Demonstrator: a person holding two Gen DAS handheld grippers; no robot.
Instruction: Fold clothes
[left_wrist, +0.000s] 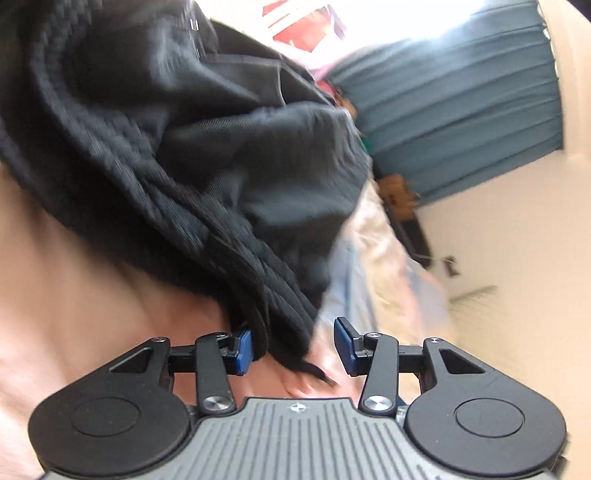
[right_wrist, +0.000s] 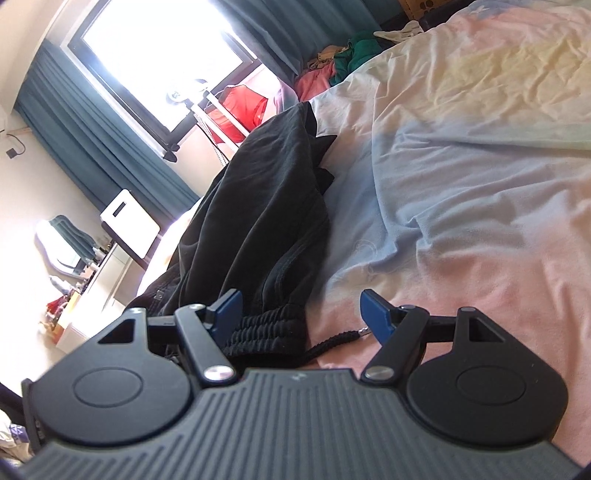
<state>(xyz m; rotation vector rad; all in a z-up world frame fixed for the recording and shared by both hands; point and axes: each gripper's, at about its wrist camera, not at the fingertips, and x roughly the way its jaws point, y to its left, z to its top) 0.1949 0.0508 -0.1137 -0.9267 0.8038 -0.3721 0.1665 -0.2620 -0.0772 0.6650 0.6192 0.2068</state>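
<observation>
A black garment with a ribbed knit texture fills most of the left wrist view, bunched over the pink bed sheet. Its lower edge trails down between the jaws of my left gripper and lies against the left blue pad; a gap shows at the other pad, so the gripper is open. In the right wrist view the black garment lies along the bed. Its elastic waistband sits between the wide-open jaws of my right gripper, and a drawstring trails out to the right.
The bed sheet is rumpled, in pink, blue and yellow. A pile of red and green clothes lies at its far end. Teal curtains frame a bright window. A white desk with small items stands at the left.
</observation>
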